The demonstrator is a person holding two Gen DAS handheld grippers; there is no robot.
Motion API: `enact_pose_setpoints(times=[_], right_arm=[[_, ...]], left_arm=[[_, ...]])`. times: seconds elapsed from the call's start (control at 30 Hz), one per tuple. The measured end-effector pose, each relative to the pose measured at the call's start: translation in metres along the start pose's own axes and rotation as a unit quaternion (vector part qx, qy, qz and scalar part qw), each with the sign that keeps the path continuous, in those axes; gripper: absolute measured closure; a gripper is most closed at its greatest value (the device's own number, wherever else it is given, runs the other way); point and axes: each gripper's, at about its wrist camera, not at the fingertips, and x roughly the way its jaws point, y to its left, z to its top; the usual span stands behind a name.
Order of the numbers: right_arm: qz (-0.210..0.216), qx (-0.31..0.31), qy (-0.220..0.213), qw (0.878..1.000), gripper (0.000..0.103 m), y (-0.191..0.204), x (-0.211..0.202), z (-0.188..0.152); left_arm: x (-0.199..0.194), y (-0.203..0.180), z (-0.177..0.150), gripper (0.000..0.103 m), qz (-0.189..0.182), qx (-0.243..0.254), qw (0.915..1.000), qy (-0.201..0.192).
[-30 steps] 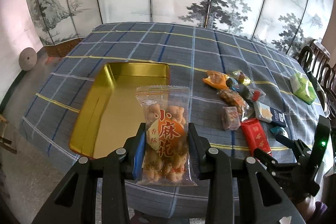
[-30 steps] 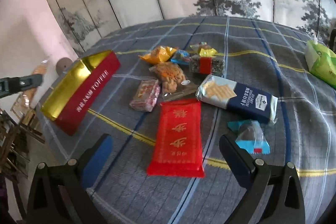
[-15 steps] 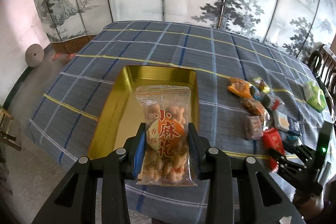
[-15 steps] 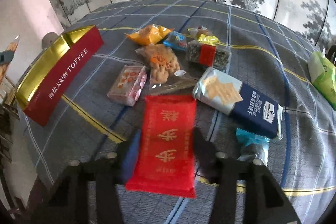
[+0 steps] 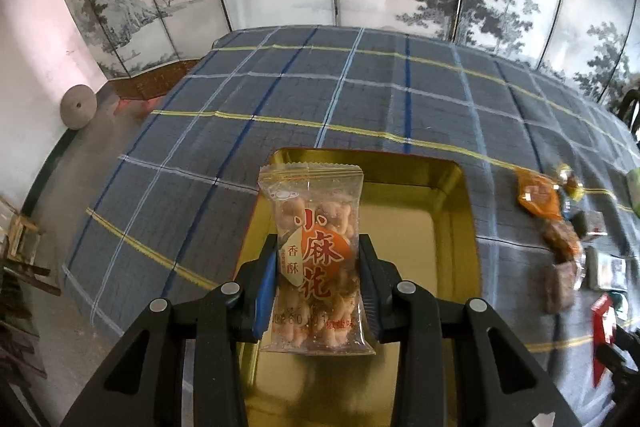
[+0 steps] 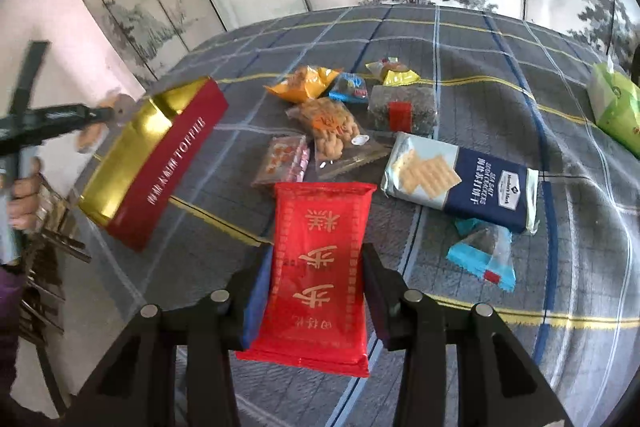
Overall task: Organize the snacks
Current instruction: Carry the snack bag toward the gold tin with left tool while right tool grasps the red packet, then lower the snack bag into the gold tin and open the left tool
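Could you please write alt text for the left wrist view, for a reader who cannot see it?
The left gripper is shut on a clear packet of small twisted biscuits, holding it above an open gold tin that stands on a blue plaid tablecloth. More wrapped snacks lie to the right.

Glossy gold metal tin (image 5: 452, 211), clear crinkly plastic snack bag (image 5: 316, 251), matt woven plaid tablecloth (image 5: 360, 95).

Clear snack bag (image 5: 316, 259): red characters 小麻花, smaller 香酥 beside them. Red side of gold tin (image 6: 160, 163): "TOFFEE" after white Chinese characters. Navy cracker pack (image 6: 460, 183): "SEA SALT SODA CRACKERS". Red packet (image 6: 320, 267): gold characters, not legible.
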Motion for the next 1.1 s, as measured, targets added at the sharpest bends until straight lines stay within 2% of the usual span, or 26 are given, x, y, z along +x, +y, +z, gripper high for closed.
enact_pose_setpoints(times=[0.33, 0.5, 0.8, 0.93, 1.0, 1.1], right_arm=[[0.024, 0.023, -0.006, 0.999, 0.059, 0.002, -0.010, 0.007], [0.028, 0.023, -0.003, 0.999, 0.059, 0.004, -0.008, 0.008], [0.035, 0.026, 0.002, 0.999, 0.059, 0.007, -0.003, 0.011], [0.041, 0.029, 0.005, 0.999, 0.059, 0.009, -0.001, 0.012], [0.040, 0.027, 0.006, 0.999, 0.059, 0.011, -0.001, 0.012], [0.043, 0.024, 0.005, 0.999, 0.059, 0.015, -0.002, 0.013]], left_arm=[[0.043, -0.004, 0.016, 0.069, 0.016, 0.021, 0.9996, 0.007], [0.063, 0.000, 0.020, 0.069, 0.020, 0.021, 0.9993, 0.023], [0.069, 0.002, 0.020, 0.065, 0.028, 0.025, 0.9991, 0.018], [0.068, 0.004, 0.020, 0.058, 0.027, 0.023, 0.9993, 0.015], [0.063, 0.006, 0.018, 0.044, 0.020, 0.020, 0.9996, 0.009], [0.052, 0.008, 0.016, 0.036, 0.007, 0.015, 0.9999, -0.006]])
